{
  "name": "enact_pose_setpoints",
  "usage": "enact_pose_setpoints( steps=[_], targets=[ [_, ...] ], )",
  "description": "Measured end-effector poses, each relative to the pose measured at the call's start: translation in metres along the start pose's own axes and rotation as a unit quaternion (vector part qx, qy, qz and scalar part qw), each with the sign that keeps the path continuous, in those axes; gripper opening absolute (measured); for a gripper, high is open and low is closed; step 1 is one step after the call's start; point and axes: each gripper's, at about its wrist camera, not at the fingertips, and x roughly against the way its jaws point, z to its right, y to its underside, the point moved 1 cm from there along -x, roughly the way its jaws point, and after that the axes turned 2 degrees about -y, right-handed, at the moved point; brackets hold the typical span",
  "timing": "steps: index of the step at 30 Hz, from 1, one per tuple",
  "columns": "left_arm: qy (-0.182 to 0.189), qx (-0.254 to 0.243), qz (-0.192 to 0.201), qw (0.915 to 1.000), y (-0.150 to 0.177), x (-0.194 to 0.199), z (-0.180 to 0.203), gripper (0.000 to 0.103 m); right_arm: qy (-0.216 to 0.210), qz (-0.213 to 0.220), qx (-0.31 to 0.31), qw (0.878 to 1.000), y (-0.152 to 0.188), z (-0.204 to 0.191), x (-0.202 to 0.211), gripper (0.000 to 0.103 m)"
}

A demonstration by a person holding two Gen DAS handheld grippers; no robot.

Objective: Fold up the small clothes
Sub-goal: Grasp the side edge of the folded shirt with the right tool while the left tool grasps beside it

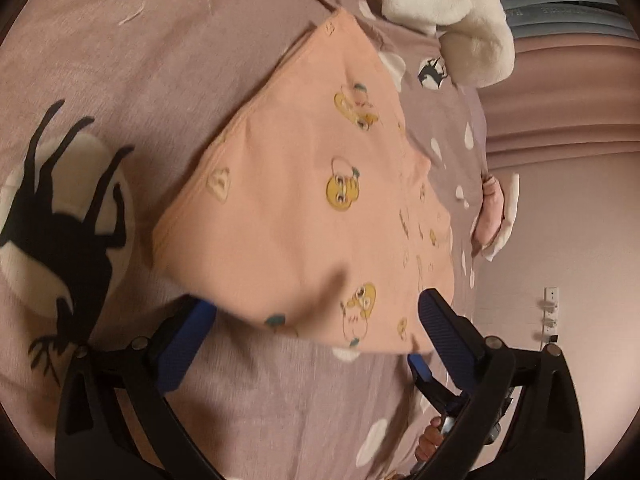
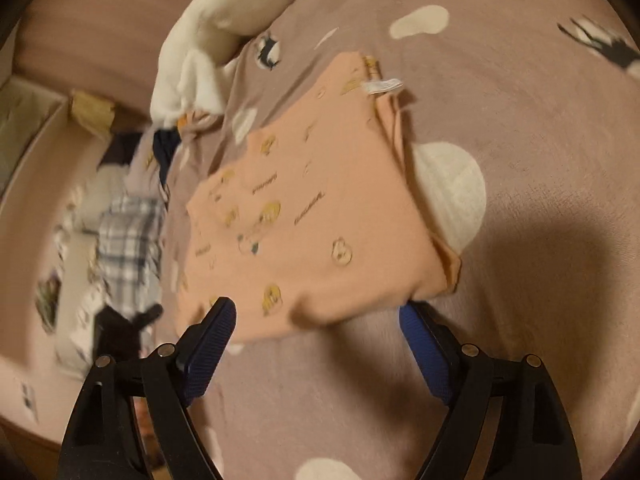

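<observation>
Lying folded on the mauve bedspread (image 1: 120,60) is the peach garment (image 1: 304,200), printed with little yellow cartoon faces, its near edge sitting just in front of both claws. The left gripper (image 1: 316,312) is standing wide apart, its 2 blue pads flanking the garment's near hem at 7 and 5 o'clock; the cloth is draping over the tip of the left pad, yet nothing is being pinched. The right gripper (image 2: 316,312) is likewise spread, its pads sitting at either end of the near hem without clamping it. A white label (image 2: 382,85) is sticking out of the garment's far end at 1 o'clock in the right view.

Crowding the far side, a fluffy white garment (image 1: 452,20) is lying at 1 o'clock, close to the peach one but not touching it. A black deer print (image 1: 64,232) is showing on the bedspread at 9 o'clock. Off the bed's edge, at 9 o'clock in the right view, a plaid cloth (image 2: 128,248) is lying among blurred clutter. A fingertip (image 1: 430,438) is peeking beside the left gripper's handle.
</observation>
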Motion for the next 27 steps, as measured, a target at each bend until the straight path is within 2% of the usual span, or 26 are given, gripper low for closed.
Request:
enact_pose_setpoints(
  steps=[5,9,12,13,14,15,16,17,18,19,21,24,27],
  targets=[
    [-0.028,-0.005,0.029,0.9992,-0.005,-0.003,0.009,0.096,0.008,0.009,-0.001,1.0,0.0,-0.002,0.0,0.084],
    [-0.083,-0.041,0.046,0.9947,-0.012,-0.016,0.021,0.092,0.016,0.024,-0.013,0.999,-0.011,-0.006,-0.012,0.084],
    [-0.118,-0.055,0.06,0.9897,-0.014,-0.021,0.025,0.087,0.018,0.034,-0.027,0.999,-0.015,-0.004,-0.014,0.084],
    [-0.133,-0.063,0.069,0.9867,-0.014,-0.021,0.026,0.077,0.019,0.035,-0.024,0.999,-0.016,-0.005,-0.015,0.084],
    [-0.146,-0.068,0.077,0.9839,-0.015,-0.021,0.024,0.061,0.025,0.04,-0.019,0.999,-0.016,-0.007,-0.017,0.08],
    [-0.169,-0.08,0.088,0.9784,-0.014,-0.021,0.023,0.054,0.034,0.043,-0.014,0.998,-0.016,-0.008,-0.018,0.07],
    [-0.185,-0.088,0.095,0.9741,-0.014,-0.021,0.022,0.04,0.047,0.046,-0.007,0.998,-0.016,-0.009,-0.019,0.062],
    [-0.196,-0.096,0.105,0.9702,-0.014,-0.02,0.02,0.026,0.069,0.049,0.001,0.996,-0.016,-0.008,-0.02,0.04],
    [-0.199,-0.101,0.113,0.9681,-0.014,-0.019,0.017,0.022,0.081,0.049,0.003,0.996,-0.017,-0.007,-0.021,0.019],
    [-0.191,-0.101,0.115,0.9696,-0.013,-0.019,0.015,0.014,0.081,0.047,0.002,0.996,-0.017,-0.003,-0.021,0.013],
    [-0.184,-0.097,0.125,0.9701,-0.01,-0.018,0.015,0.01,0.064,0.047,-0.007,0.997,-0.016,0.001,-0.02,0.01],
    [-0.201,-0.118,0.131,0.9635,-0.005,-0.016,0.025,0.008,0.081,0.054,0.021,0.995,-0.014,-0.008,-0.015,0.009],
    [-0.193,-0.125,0.139,0.9633,-0.002,-0.01,0.033,0.007,0.094,0.064,0.065,0.991,-0.013,-0.024,-0.007,0.007]
  ],
)
